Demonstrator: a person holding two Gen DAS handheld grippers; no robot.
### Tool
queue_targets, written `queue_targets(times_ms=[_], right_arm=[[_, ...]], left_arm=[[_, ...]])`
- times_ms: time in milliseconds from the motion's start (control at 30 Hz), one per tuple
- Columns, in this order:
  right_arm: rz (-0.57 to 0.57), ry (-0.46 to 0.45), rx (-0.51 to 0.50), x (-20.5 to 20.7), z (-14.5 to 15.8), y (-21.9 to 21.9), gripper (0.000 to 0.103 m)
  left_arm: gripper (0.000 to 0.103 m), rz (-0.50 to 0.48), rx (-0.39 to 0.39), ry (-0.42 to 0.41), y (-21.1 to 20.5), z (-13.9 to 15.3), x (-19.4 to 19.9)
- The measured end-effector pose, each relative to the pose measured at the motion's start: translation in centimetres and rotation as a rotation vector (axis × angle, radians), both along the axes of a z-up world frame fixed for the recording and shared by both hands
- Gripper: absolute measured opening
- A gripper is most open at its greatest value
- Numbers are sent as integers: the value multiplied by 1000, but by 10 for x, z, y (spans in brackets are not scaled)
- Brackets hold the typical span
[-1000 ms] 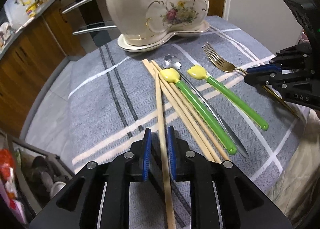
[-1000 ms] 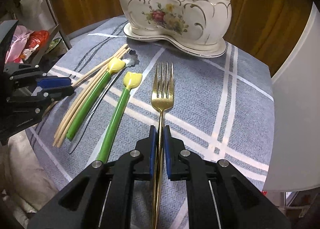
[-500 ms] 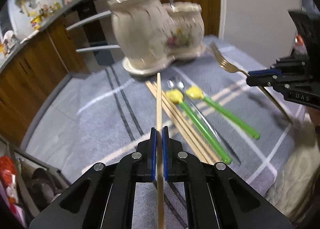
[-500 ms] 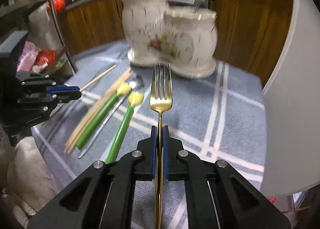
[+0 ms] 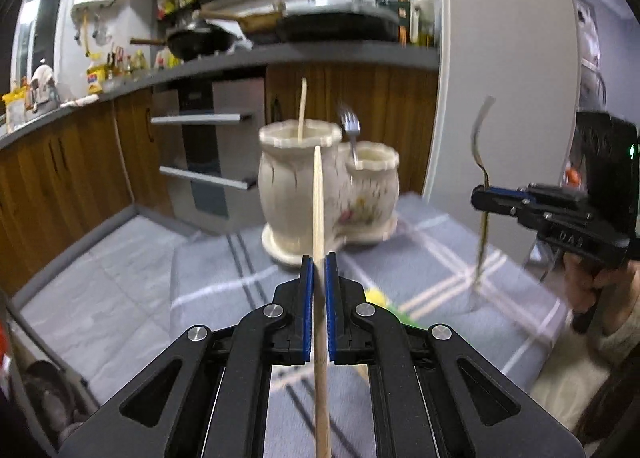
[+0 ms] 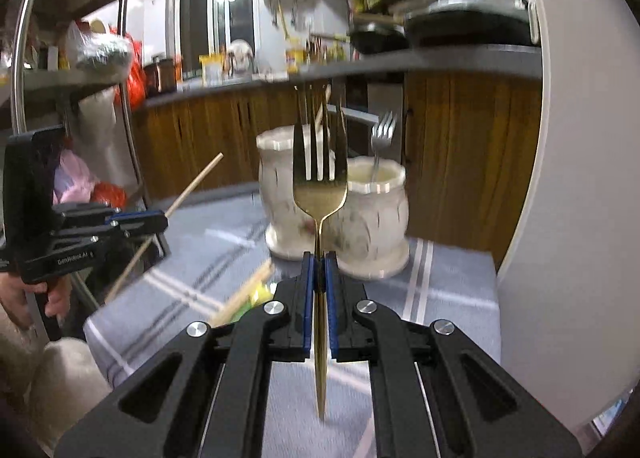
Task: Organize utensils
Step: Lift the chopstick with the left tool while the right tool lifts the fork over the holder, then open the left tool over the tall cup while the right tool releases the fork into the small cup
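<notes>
Chopstick (image 5: 318, 209) stands pinched between the left gripper's (image 5: 316, 270) blue pads in the left wrist view, raised off the grey plaid cloth (image 5: 208, 298) it lay on a second ago, its tip before the cream ceramic holder (image 5: 328, 197). Right wrist view: the right gripper (image 6: 319, 270) clamps the gold fork (image 6: 319, 193), likewise lifted, tines up; only here do the leftover chopsticks (image 6: 244, 294) on the cloth show.
</notes>
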State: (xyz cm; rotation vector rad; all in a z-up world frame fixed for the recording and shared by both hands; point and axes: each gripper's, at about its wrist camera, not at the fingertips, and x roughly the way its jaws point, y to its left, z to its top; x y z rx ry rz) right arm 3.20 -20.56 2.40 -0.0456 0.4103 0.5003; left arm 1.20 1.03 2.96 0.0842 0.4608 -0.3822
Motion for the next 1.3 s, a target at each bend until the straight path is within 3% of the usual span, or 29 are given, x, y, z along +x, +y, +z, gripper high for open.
queue_targets(times_ms=[233,467,633,733,1000,1300], right_arm=[[-56,-131,72,27,36,5,6],[-75,-173,186,59,70,3,6],[-114,-203,242,76,78,-6,6],[-155,-216,253,86,77,-5,6],[-223,-232,271,111,67,-1,6],[-251,-238,307,113,67,-7,6]], left_arm=[[7,14,-82,-115,-5,35,27],[7,22,-179,-228,-20,76,81],[7,61,-261,-318,-25,93,114],[7,101,-262,-381,-34,96,131],[7,177,-201,-337,-43,73,169],[7,183,-205,-327,-33,52,157]])
